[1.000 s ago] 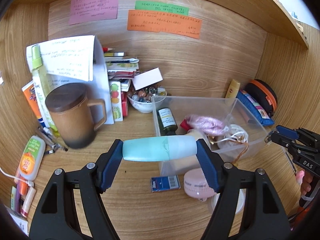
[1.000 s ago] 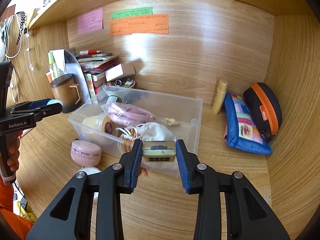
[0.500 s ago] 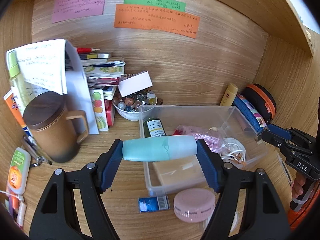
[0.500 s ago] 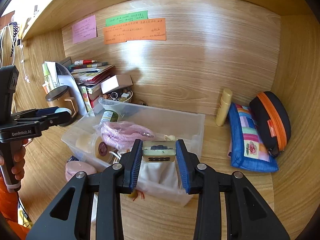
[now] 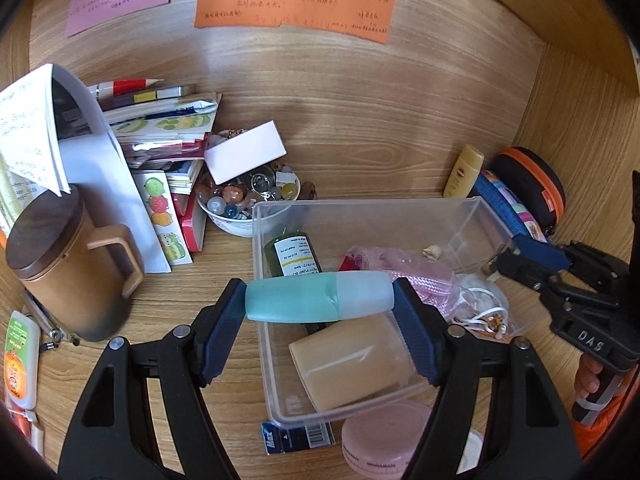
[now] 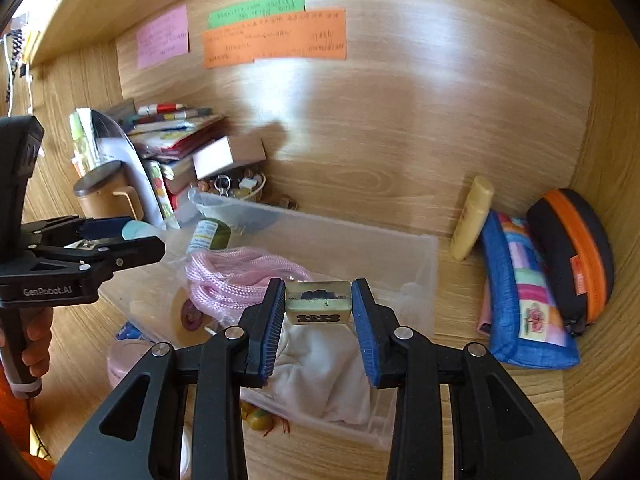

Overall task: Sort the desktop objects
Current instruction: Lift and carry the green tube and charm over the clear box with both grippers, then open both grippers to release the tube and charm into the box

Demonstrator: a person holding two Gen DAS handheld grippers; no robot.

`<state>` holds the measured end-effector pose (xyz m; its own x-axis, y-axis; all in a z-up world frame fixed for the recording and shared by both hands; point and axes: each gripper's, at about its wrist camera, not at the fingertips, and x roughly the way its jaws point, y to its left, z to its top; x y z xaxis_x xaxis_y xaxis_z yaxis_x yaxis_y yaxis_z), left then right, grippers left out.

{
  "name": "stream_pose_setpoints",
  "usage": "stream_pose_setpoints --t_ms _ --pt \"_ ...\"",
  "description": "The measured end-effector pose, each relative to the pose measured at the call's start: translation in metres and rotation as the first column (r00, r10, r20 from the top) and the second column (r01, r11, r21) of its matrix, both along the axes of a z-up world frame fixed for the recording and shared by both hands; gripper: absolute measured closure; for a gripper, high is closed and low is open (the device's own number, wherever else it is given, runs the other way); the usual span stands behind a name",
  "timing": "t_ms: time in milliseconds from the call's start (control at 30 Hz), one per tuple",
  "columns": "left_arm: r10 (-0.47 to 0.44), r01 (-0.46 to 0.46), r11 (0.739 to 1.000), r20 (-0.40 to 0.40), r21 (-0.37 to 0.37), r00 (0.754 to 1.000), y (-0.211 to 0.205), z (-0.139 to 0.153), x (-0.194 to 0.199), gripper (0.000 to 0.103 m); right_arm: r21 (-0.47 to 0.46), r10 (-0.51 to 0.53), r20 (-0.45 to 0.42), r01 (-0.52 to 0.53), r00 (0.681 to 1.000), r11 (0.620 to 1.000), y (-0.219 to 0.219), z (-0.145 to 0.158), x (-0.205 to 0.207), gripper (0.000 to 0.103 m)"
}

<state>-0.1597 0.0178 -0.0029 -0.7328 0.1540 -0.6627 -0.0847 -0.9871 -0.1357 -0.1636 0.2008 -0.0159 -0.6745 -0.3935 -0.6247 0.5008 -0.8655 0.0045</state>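
My left gripper (image 5: 319,303) is shut on a teal tube (image 5: 304,300) held crosswise, above the near left part of a clear plastic bin (image 5: 280,408). My right gripper (image 6: 319,305) is shut on a small greenish mahjong tile (image 6: 319,312), above the same bin's near right part (image 6: 416,248). The bin holds a dark green bottle (image 5: 294,254), pink cord (image 6: 236,268), a beige tape roll (image 5: 352,360) and a white cloth (image 6: 320,372). Each gripper shows in the other's view, the right (image 5: 520,250) and the left (image 6: 124,236).
A brown lidded mug (image 5: 68,268), stacked books (image 5: 160,128) and a bowl of beads (image 5: 240,200) stand at the left. A yellow tube (image 6: 472,216), blue pouch (image 6: 524,292) and black-orange case (image 6: 572,256) lie at the right. A pink round case (image 5: 380,436) sits before the bin.
Both grippers have moved forward and over the bin, each keeping hold of its object. The bin now lies directly under both.
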Motion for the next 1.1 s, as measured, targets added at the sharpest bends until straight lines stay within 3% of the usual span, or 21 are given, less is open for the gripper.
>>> stream_pose_setpoints --t_ms 133,600,900,1100 --pt "-0.004 0.004 1.0 0.024 0.009 1.0 0.001 -0.006 -0.011 0.03 0.01 0.0 0.031 0.0 1.0 1.0 -0.003 -0.011 -0.009 0.072" --pt "0.013 -0.013 0.995 0.007 -0.095 1.0 0.014 -0.012 -0.018 0.03 0.015 0.001 0.1 -0.002 0.995 1.0 -0.007 -0.031 -0.023 0.072" --pt "0.016 -0.014 0.997 0.021 -0.079 1.0 0.011 -0.012 -0.019 0.03 0.017 -0.002 0.099 0.001 0.995 1.0 -0.007 -0.031 -0.022 0.071" --pt "0.022 -0.021 0.997 0.013 -0.073 1.0 0.008 -0.006 -0.013 0.028 0.01 -0.005 0.056 0.004 0.998 1.0 -0.005 -0.022 -0.014 0.053"
